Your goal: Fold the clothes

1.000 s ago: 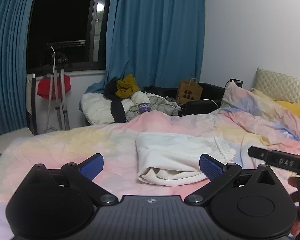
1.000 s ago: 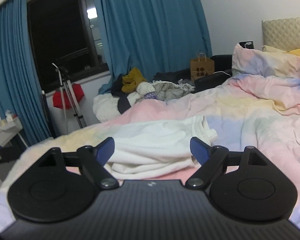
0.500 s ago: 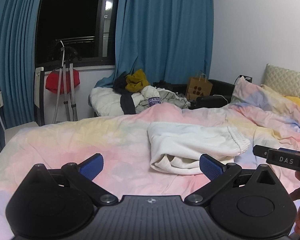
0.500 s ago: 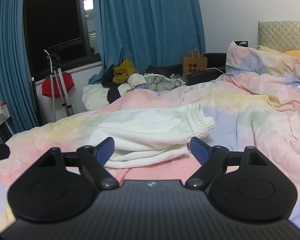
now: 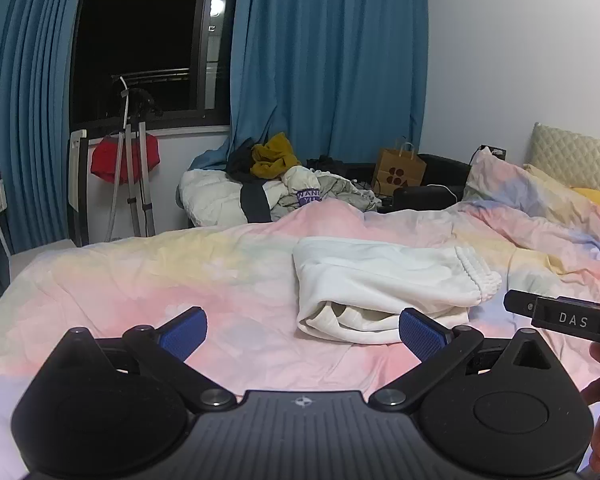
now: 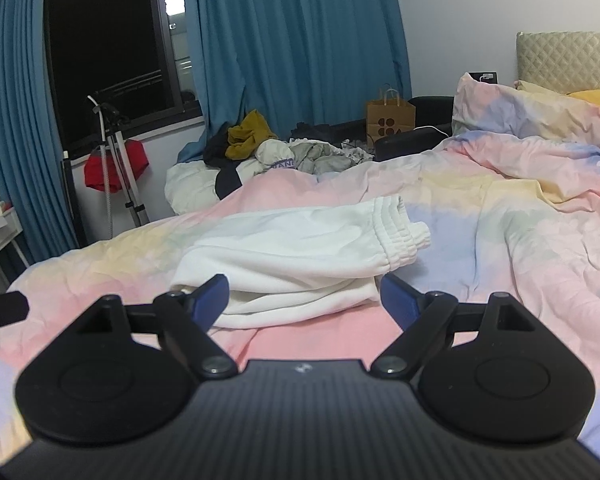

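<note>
fingers (image 5: 184,332) on your left gripper (image 5: 302,334) are spread wide apart, with nothing between the 2 blue pads. they hang over the bed cover (image 5: 140,280), not touching it. your right gripper (image 6: 304,300) is spread wide too, and it holds nothing. its 2 blue pads sit just in front of the white pants (image 6: 296,252), near the thick folded edge.

the white pants (image 5: 380,280) lie folded in a neat pile on the pink, yellow and blue bed cover (image 6: 520,240). the stretchy waist end points toward the pillows (image 6: 540,112). from your left gripper, the pile is ahead and off to the right.

past the bed there is a messy heap of clothes (image 5: 276,184) with a mustard yellow one on top. a brown paper bag (image 5: 398,168) stands beside it. blue curtains (image 5: 328,60) hang by a dark window (image 5: 140,40). a red cloth (image 5: 126,158) hangs on a stand.
</note>
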### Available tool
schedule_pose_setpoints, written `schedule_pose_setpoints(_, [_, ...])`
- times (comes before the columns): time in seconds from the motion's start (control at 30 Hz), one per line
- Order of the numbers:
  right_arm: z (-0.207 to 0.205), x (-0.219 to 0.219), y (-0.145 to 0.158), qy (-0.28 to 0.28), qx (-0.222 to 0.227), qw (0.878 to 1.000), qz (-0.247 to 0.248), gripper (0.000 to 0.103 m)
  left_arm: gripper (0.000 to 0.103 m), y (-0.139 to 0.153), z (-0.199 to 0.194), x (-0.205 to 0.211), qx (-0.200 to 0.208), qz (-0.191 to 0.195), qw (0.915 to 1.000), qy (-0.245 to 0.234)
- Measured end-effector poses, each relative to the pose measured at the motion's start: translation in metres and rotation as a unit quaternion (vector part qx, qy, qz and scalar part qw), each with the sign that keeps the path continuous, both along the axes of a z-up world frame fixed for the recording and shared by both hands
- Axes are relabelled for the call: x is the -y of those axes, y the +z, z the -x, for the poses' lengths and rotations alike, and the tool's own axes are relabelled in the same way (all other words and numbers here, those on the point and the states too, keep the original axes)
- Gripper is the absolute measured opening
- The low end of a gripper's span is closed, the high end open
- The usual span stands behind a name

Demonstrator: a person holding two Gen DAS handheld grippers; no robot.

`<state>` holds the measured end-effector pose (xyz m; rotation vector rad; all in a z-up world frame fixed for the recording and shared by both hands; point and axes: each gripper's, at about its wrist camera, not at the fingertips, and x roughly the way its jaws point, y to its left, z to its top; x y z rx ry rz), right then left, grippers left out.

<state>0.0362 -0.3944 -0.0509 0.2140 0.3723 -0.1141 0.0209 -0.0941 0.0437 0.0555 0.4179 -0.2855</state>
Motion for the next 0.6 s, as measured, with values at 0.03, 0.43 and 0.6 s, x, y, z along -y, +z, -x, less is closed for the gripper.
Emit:
schedule_pose_setpoints(0.03, [-0.0002, 0.0003, 0.0, 0.0, -0.001, 1.0, 0.0, 0.084, 0.103, -0.0001, 0.0001, 0.0004, 0.001, -0.001, 1.0, 0.0])
schedule_pose_setpoints(0.43, [-0.0021, 0.0017, 0.0, 0.0, -0.008, 1.0, -0.001, 0.084, 0.103, -0.002, -0.0044, -0.0027, 0.002, 0.004, 1.0, 0.001])
schedule_pose_setpoints(0.6, [-0.0017, 0.0004, -0.0008, -0.001, -0.009, 1.0, 0.001, 0.084, 0.103, -0.0031, -0.0042, -0.0038, 0.001, 0.006, 1.0, 0.001])
